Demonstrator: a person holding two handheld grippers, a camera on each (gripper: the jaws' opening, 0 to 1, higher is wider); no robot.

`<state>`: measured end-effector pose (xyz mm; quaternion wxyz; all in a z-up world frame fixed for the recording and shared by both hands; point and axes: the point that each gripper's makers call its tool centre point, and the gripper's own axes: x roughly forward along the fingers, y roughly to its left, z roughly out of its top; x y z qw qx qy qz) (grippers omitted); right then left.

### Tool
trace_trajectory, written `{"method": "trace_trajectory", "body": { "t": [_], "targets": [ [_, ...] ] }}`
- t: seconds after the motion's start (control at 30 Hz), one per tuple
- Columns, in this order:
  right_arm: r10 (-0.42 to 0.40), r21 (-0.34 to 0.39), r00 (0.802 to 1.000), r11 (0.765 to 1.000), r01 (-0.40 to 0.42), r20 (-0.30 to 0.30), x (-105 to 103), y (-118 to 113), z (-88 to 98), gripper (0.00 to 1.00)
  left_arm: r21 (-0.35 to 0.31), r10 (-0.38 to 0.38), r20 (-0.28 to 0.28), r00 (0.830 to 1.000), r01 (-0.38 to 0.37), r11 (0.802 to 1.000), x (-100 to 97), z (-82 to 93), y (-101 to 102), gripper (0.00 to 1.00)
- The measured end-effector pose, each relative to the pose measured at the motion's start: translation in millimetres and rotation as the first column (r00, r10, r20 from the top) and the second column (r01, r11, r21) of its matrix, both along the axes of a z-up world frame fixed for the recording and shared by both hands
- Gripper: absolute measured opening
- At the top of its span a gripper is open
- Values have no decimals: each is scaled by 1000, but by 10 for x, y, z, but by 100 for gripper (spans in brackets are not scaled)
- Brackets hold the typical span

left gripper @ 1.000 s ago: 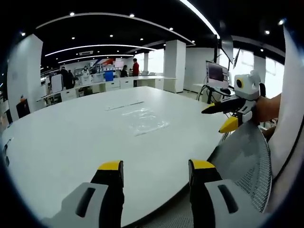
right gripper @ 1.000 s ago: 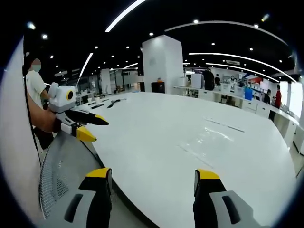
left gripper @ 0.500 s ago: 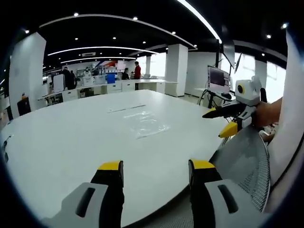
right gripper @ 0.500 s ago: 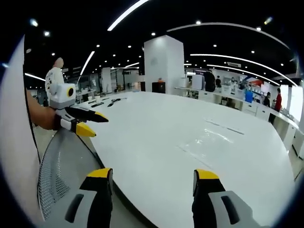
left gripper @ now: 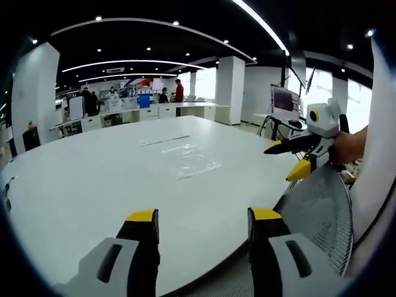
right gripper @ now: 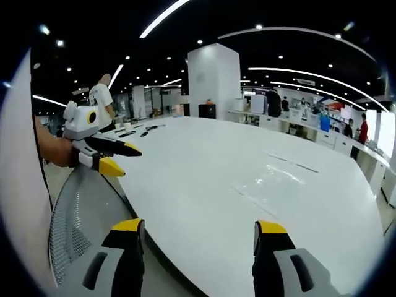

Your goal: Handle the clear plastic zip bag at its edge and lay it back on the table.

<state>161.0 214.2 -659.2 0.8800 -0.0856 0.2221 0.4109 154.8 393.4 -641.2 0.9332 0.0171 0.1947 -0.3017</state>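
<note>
bag position: clear plastic zip bag (left gripper: 189,162) lies flat on the white table (left gripper: 80,185), well ahead of the left gripper (left gripper: 199,218) and slightly toward its right-jaw side; not touched by anything
bag from right side: in the right gripper view the same bag (right gripper: 278,179) is a faint glossy patch ahead of the right gripper (right gripper: 198,228), off past its right jaw, well apart
bag long axis: seems to run away from the left gripper, near edge pointing back at the jaws; outline is faint, so only a judgement
nearer gripper: hard to call; both hang back at the near table edge, bag well out of reach of either. Left looks a bit more squarely lined up on it
left gripper state: jaws spread wide, nothing between them, held over the table's near rim
right gripper state: jaws spread wide, nothing gripped, also at the near rim; seen side-on in the left gripper view (left gripper: 296,158) with tips parted
next move turns on: a forward reach across the table to the bag's near edge, jaws coming in low and flat to pinch thin film
counts: zip bags 1; grippers 2; thin strips (left gripper: 163,140) lying beyond the bag 2, type unclear; mesh chair back (left gripper: 318,210) 1, below the grippers
task stage: judged not started, bag still flat and ungripped
</note>
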Motion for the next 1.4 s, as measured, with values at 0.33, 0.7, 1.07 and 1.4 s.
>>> {"method": "trace_trajectory", "body": {
  "t": [0.33, 0.7, 1.07, 1.4],
  "targets": [
    [-7, 2, 1000, 1000, 7, -9, 0, 1, 3, 77, 11, -9, -11, 1000, 9, 1000, -8, -20, -21, 58],
    [-5, 5, 1000, 1000, 5, -17, -15, 10, 14, 78, 6, -2, -6, 1000, 2, 1000, -6, 7, -30, 57],
    [5, 2, 1000, 1000, -5, -23, -31, 32, 21, 80, -2, 5, -1, 1000, -5, 1000, 4, 14, -6, 57],
    [4, 2, 1000, 1000, -4, -26, -15, 18, -2, 80, 1, 2, -1, 1000, -2, 1000, -6, 30, -33, 57]
  ]
}}
